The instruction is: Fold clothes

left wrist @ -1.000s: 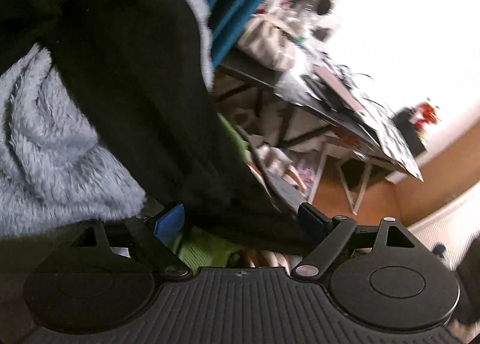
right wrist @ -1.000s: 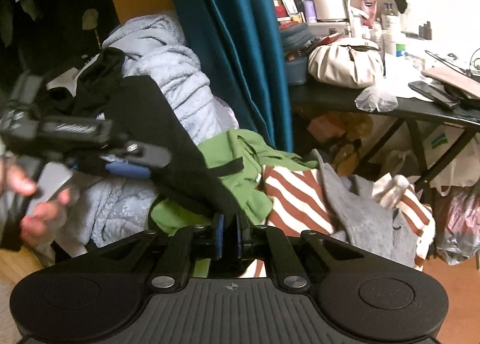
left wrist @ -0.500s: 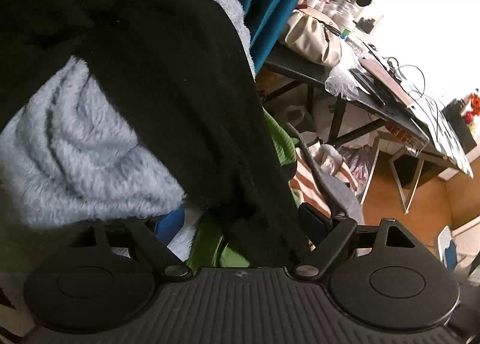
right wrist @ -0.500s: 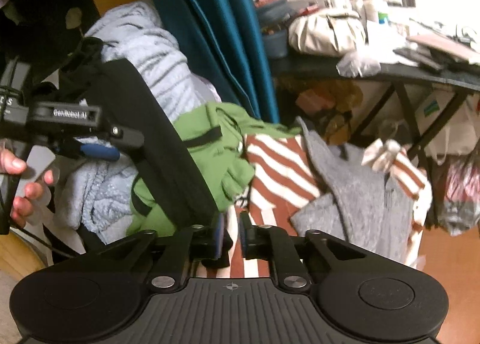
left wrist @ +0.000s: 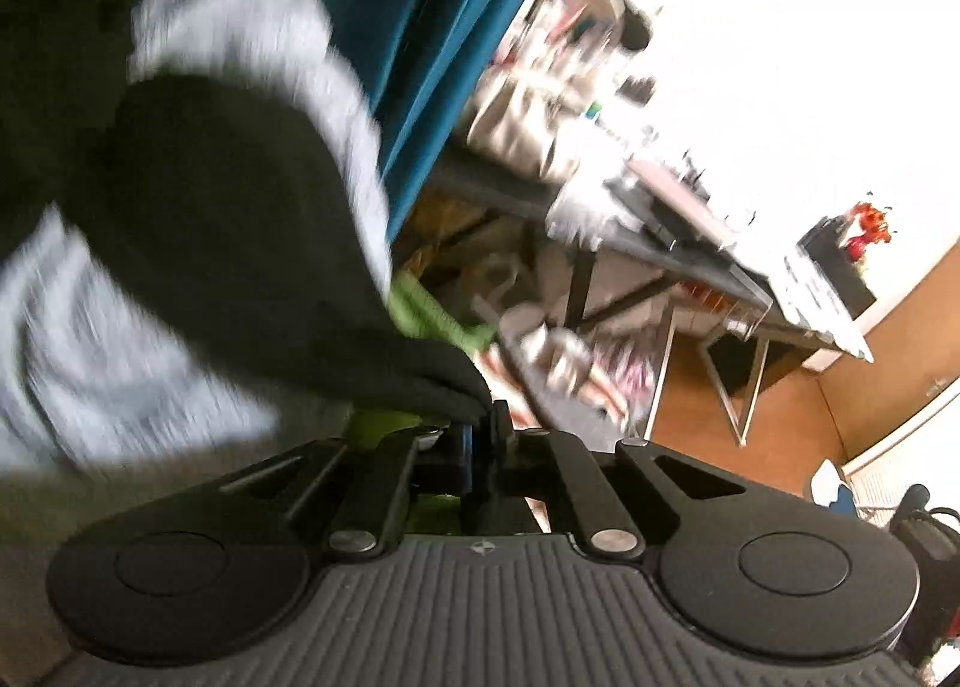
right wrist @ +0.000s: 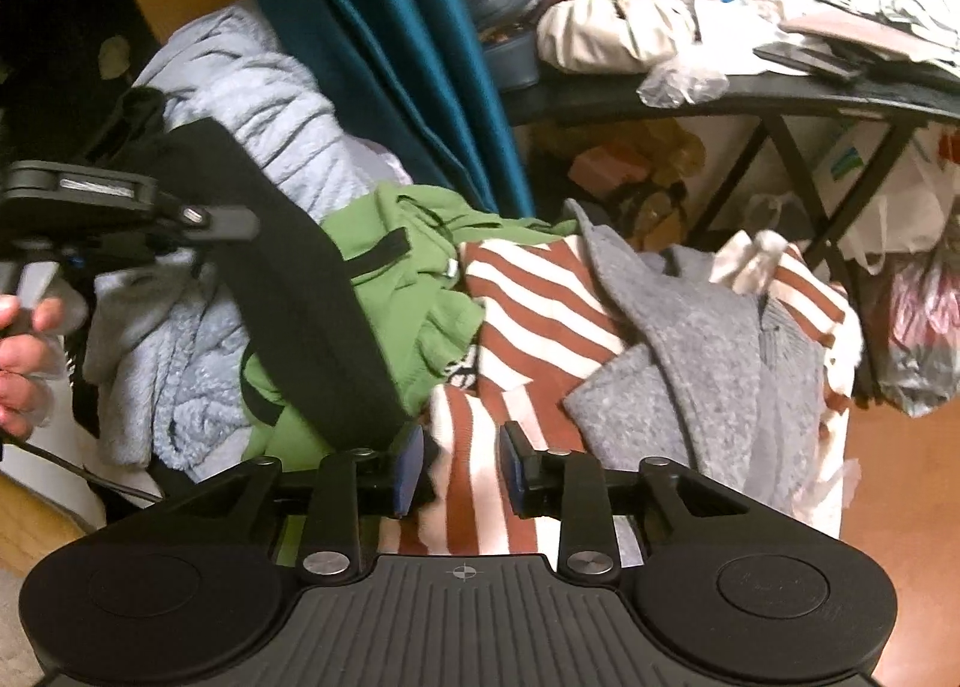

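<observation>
A long black garment [right wrist: 312,315] hangs slanted over a heap of clothes. Its lower end lies just left of my right gripper [right wrist: 462,465], whose jaws are opening. Nothing is between the blue pads [right wrist: 408,468]; only the brown-and-white striped top [right wrist: 528,315] shows below the gap. My left gripper [left wrist: 480,435] is shut, pinching an edge of the black garment [left wrist: 240,243]; that view is blurred. The right wrist view shows the left gripper [right wrist: 234,219] at the left, held by a hand [right wrist: 24,351], up by the garment's higher part.
The heap holds a green garment [right wrist: 408,279], a grey knit [right wrist: 690,339] and a pale blue fleece [right wrist: 240,105]. A teal curtain [right wrist: 390,27] hangs behind. A cluttered dark table [right wrist: 660,93] stands to the right, with bags under it and wooden floor [right wrist: 900,507] beyond.
My left jaws went from wide apart to closed on the black garment and the gripper rose. My right jaws parted, let go of the garment's end, and sank toward the striped top.
</observation>
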